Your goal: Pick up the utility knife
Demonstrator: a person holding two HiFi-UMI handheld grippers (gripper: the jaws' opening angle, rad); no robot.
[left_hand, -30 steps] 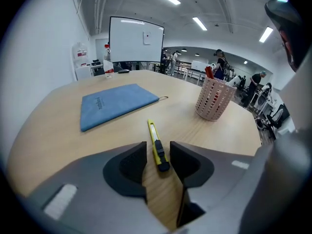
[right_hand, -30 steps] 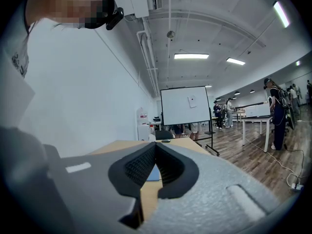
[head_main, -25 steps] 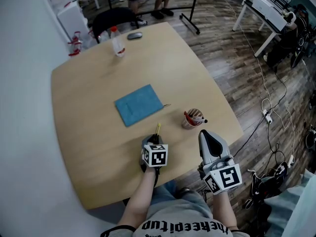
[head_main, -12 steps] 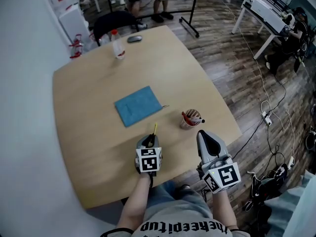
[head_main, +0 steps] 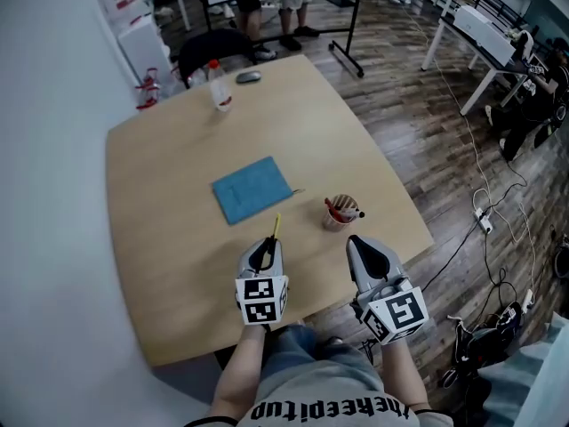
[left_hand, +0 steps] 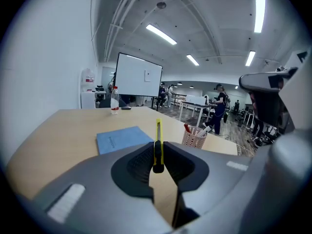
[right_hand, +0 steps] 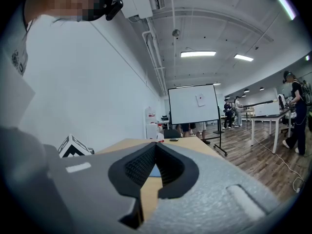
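left gripper (head_main: 265, 254) jaws clamped on knife (left_hand: 158, 130), clear of worktop (head_main: 160, 256). left gripper view shows black butt pinched between pads; head view shows only yellow tip poking toward blue book (head_main: 253, 188). right gripper (head_main: 358, 243) jaws together, empty, at worktop edge.

Long ceiling lamps (left_hand: 161, 34) light the room brightly and evenly from above, shadows are soft, and both my gripper views bend strongly, going black at the corners.
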